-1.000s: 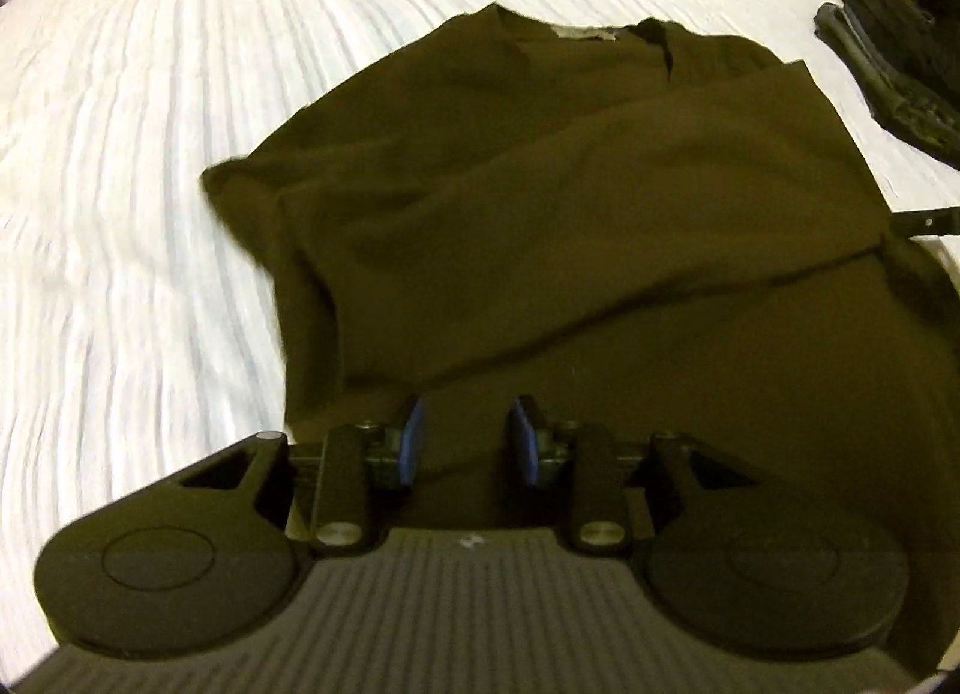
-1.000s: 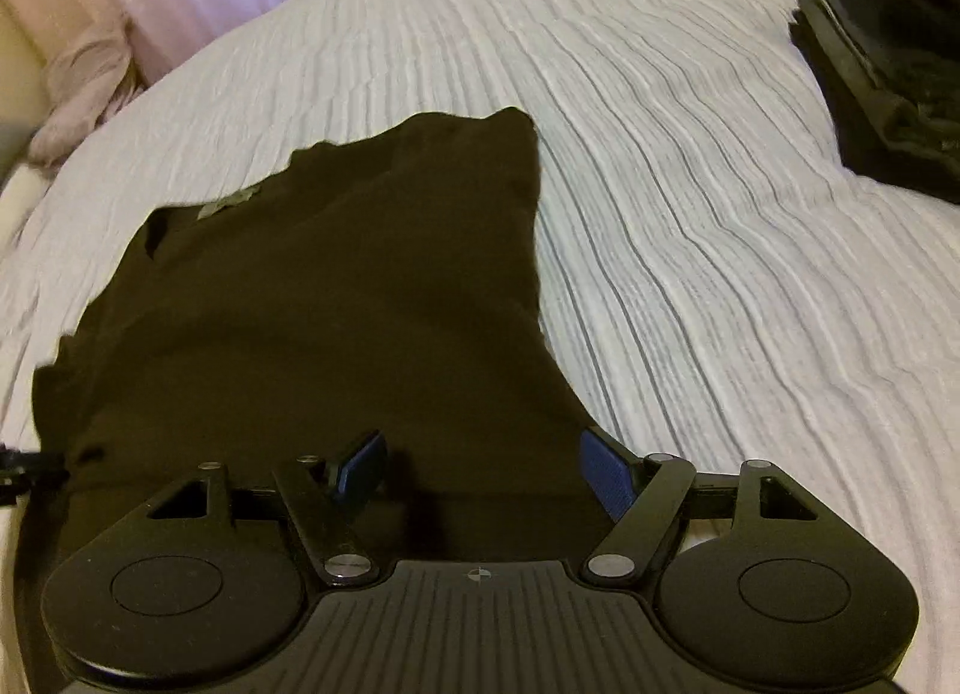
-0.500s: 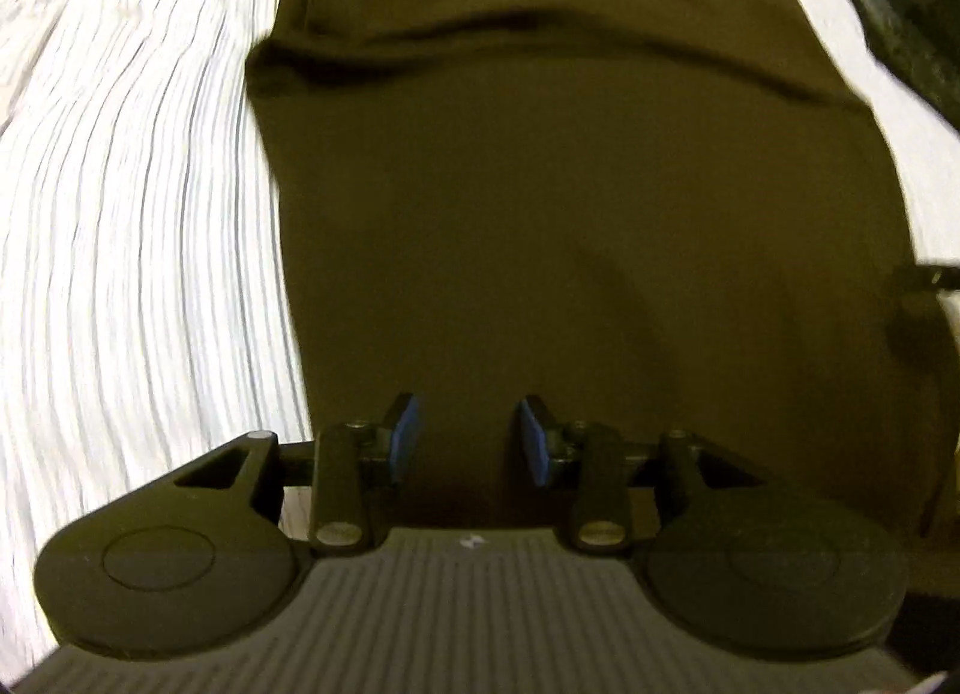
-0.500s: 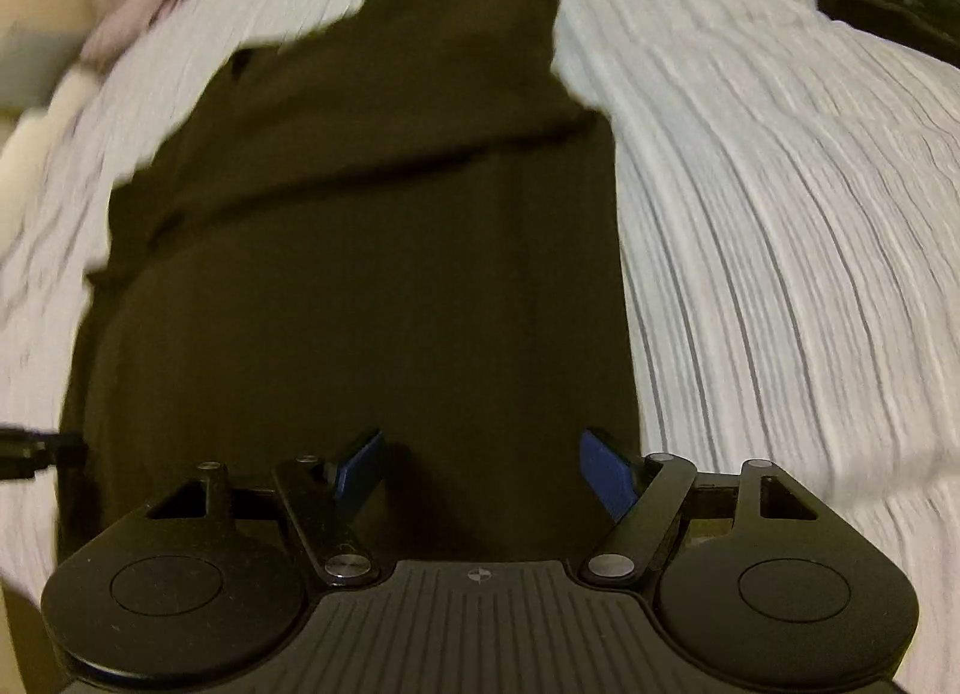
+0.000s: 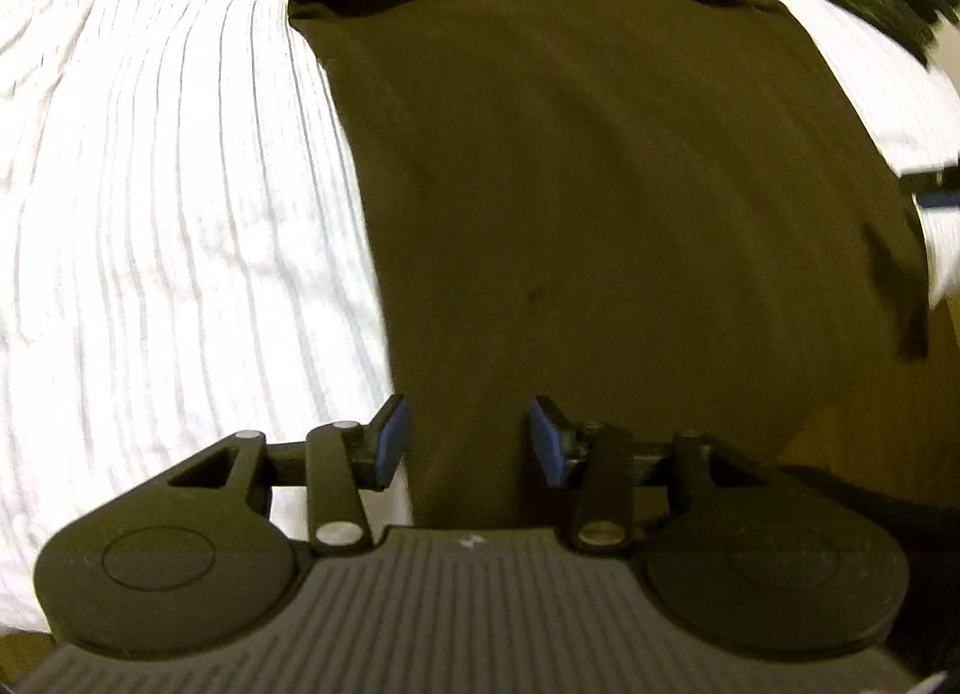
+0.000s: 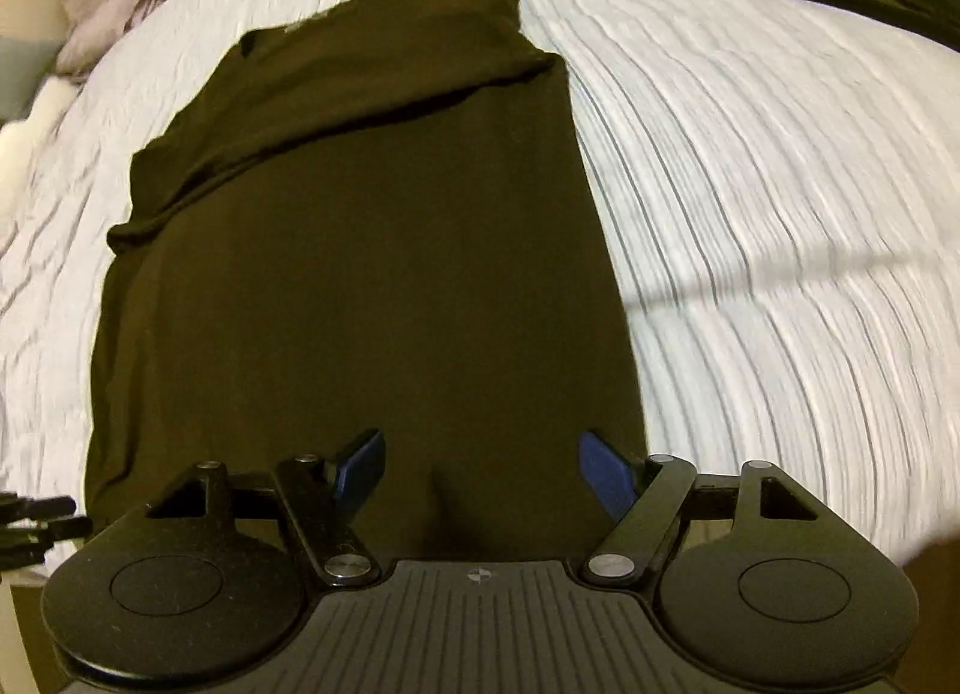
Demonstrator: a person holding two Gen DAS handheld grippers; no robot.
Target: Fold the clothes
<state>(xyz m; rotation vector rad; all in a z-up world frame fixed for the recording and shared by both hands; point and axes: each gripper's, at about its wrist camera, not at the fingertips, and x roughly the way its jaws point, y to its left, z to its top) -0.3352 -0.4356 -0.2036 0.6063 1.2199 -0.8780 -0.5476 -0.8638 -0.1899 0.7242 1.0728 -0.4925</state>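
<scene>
Ahead of your left gripper [image 5: 470, 442] lies the dark brown shirt [image 5: 600, 165]: soft, matt knit cloth, smooth apart from one fold. Under it, to your left, the white bedspread [image 5: 150, 214] is ribbed, rough-textured fabric. Your right gripper [image 6: 480, 472] shows matt black plastic arms, ridged housing, dull silver metal pivot pins and smooth blue pads [image 6: 606, 469].

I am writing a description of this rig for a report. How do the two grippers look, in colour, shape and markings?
The left gripper and right gripper look alike: a black body with a ribbed grey top plate, two round black discs at the sides, black linkage bars with silver rivets, and blue pads on the fingers. A small white mark sits on each plate. No cables or sleeves show.
</scene>
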